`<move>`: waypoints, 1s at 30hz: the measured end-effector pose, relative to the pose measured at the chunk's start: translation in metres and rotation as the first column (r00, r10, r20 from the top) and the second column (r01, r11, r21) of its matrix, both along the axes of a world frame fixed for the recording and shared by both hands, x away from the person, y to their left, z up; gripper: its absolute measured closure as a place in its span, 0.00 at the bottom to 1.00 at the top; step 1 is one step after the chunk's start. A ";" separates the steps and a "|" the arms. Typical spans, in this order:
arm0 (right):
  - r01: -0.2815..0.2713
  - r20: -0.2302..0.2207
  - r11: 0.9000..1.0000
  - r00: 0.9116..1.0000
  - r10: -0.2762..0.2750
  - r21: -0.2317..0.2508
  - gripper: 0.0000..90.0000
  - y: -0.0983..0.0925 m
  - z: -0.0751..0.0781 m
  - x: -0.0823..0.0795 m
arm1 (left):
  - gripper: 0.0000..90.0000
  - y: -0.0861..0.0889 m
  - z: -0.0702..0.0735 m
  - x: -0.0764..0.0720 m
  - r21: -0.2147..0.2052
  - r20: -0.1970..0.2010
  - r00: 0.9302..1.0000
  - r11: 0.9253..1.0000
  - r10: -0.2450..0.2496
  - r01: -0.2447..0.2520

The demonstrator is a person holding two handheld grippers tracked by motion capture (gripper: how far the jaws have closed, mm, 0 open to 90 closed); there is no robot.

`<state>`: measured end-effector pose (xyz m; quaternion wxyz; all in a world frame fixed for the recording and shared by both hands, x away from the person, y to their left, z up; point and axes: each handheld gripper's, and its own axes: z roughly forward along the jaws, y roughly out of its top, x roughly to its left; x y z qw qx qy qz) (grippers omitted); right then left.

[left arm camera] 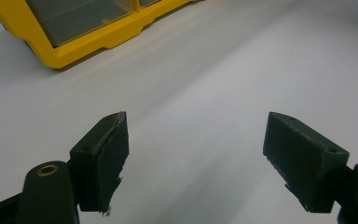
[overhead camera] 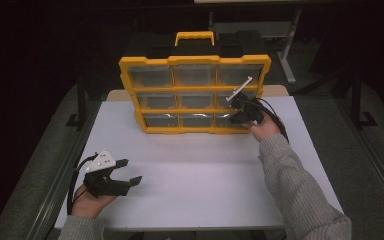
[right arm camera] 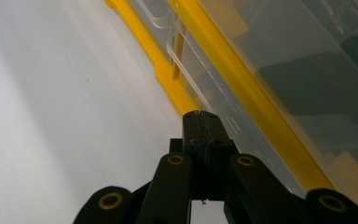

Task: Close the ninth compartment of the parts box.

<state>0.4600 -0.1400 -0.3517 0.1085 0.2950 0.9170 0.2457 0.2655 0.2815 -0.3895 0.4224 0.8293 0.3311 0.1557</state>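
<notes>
A yellow organizer case [overhead camera: 195,95] stands upright on its edge at twelve o'clock on the white table [overhead camera: 195,185], its yellow carry handle [overhead camera: 194,38] on top. Its front is a grid of nine clear-fronted compartments, three across and three down, set in yellow frames. Through the clear fronts the compartments look bare from the high view; whether small parts lie inside cannot be told. In the right gripper view a yellow rail runs diagonally across the picture, with clear drawer fronts [right arm camera: 270,60] on either side and dim grey interiors behind them.

The right gripper [overhead camera: 241,114] sits at about two o'clock on the table, at the case's lower right corner, in front of the bottom-right compartment [overhead camera: 228,120]. Its jaws are pressed together with nothing between them, their tips just beside the lowest yellow rail [right arm camera: 177,88] where the case meets the table. Whether the tips touch the case cannot be told.

The left gripper [overhead camera: 130,172] is held at about eight o'clock, well apart from the case, near the table's front left edge. Its jaws stand wide and hold nothing, with bare table beneath them. In the left gripper view the case's lower left corner [left arm camera: 60,51] shows at eleven o'clock.
</notes>
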 end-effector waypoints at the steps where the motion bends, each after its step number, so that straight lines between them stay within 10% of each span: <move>1: 0.001 0.000 1.000 1.000 -0.001 -0.001 0.99 0.000 0.000 0.000 | 0.24 0.000 0.000 0.000 0.001 0.000 1.000 1.000 0.000 0.000; 30: -0.023 0.008 0.999 1.000 0.023 0.047 0.88 -0.003 0.008 -0.010 | 0.24 -0.001 0.001 -0.001 0.003 0.001 1.000 1.000 0.001 -0.001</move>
